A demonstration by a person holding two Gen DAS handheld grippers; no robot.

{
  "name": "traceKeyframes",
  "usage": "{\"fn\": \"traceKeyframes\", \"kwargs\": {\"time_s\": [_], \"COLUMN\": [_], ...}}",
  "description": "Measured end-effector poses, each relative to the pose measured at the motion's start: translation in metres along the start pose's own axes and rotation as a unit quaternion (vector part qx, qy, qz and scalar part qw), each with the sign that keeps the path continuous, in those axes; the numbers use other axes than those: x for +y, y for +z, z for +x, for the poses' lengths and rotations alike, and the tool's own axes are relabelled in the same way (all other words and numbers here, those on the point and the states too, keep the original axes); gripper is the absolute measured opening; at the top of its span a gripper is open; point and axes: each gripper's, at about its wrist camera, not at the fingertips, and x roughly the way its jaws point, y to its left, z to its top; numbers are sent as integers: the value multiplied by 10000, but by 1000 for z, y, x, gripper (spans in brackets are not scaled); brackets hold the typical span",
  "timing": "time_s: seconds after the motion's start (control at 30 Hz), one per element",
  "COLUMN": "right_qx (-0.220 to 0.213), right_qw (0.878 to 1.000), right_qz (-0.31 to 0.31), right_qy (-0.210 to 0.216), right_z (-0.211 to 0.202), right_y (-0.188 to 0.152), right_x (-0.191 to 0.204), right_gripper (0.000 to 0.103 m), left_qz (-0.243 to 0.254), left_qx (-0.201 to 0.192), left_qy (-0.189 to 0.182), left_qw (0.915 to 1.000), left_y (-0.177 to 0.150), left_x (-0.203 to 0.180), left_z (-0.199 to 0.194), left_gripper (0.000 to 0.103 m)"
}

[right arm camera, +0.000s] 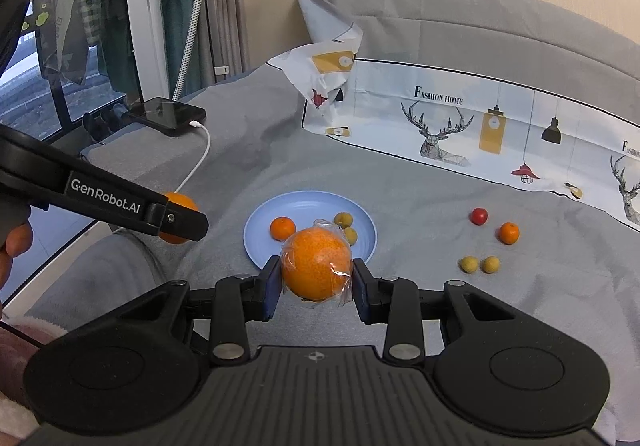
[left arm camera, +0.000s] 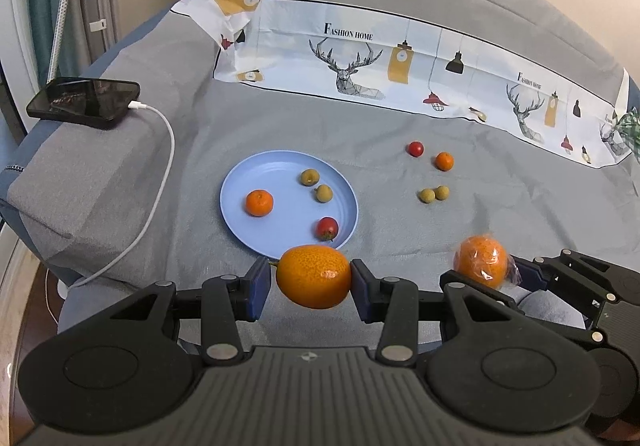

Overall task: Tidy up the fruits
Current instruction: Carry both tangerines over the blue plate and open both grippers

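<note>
My left gripper (left arm camera: 312,284) is shut on a bare orange (left arm camera: 314,276), held above the grey cloth just in front of the blue plate (left arm camera: 276,165). My right gripper (right arm camera: 316,278) is shut on a plastic-wrapped orange (right arm camera: 316,264); it also shows in the left wrist view (left arm camera: 482,260). The plate holds a small tangerine (left arm camera: 259,202), two longans (left arm camera: 316,183) and a red cherry tomato (left arm camera: 327,228). To its right on the cloth lie a cherry tomato (left arm camera: 415,148), a small tangerine (left arm camera: 444,161) and two longans (left arm camera: 434,193).
A black phone (left arm camera: 86,99) with a white cable (left arm camera: 160,173) rests on a grey cushion at the left. A printed cloth (left arm camera: 400,57) lies along the back of the bed. A window and hanging clothes (right arm camera: 60,25) are at the far left.
</note>
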Motion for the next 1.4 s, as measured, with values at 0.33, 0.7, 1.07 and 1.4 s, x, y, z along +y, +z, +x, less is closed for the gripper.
{"fn": "traceKeyframes", "kwargs": {"time_s": [0.33,0.7,1.07,1.4], "right_qx": [81,261,546,866], "right_qw": [10000,9996,9983,9960], "right_qz": [21,58,170,194], "right_qy": [24,77,97,137], "right_z": [6,19,56,136], "right_y": [-1,-1,4,19], "right_x": [0,-5,-17,-27], "right_gripper": [38,38,38,38], "left_qz": [-26,-43,-124,-234], "left_qx": [126,322,554,901], "left_qy": [14,25,115,328], "left_qw": [9999,9995,9983,9951], "left_y": [2,6,30,72], "left_x": [3,6,18,36], "left_z": [11,29,67,145], "left_gripper": [47,47,47,47]}}
